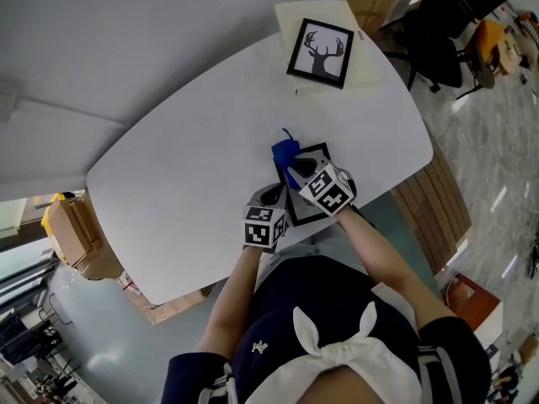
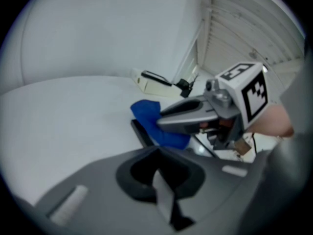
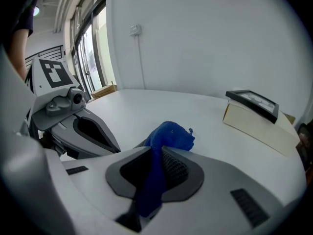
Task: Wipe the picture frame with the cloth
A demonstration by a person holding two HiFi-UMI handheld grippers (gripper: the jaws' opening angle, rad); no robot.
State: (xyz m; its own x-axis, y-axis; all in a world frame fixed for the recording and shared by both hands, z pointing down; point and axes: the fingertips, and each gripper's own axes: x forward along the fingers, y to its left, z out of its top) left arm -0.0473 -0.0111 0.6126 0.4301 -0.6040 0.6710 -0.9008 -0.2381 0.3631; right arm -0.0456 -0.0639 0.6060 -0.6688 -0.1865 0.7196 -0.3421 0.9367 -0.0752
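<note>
Where the right tongs (image 3: pixel 156 153) meet at their tips, they are clamped tight on a blue cloth (image 3: pixel 168 137). The cloth bunches out ahead of them and trails back between the jaws. The left tongs (image 2: pixel 159 156), just beside them on the left, are closed too. They pinch a thin pale strip that looks to be the near edge of the picture frame (image 2: pixel 142 133). That frame lies flat on the white table (image 1: pixel 194 141) at its near edge, right in front of the person, with the cloth resting on its far left corner.

The cloth looks soft, light and floppy, so a pinch on a bunched fold suits it, and it should drag easily across a surface. The frame looks stiff and light, with a smooth front that is probably breakable glass. It is likely to slide on the table unless held by its rim, clear of the front.

From above, both tongs and their marker cubes cover most of the frame, so its picture cannot be made out. How firmly the left tongs grip is hard to tell. A second frame (image 1: pixel 320 50), showing a deer's head, sits on a cream box (image 1: pixel 358 70) at the far side of the table, well apart.
</note>
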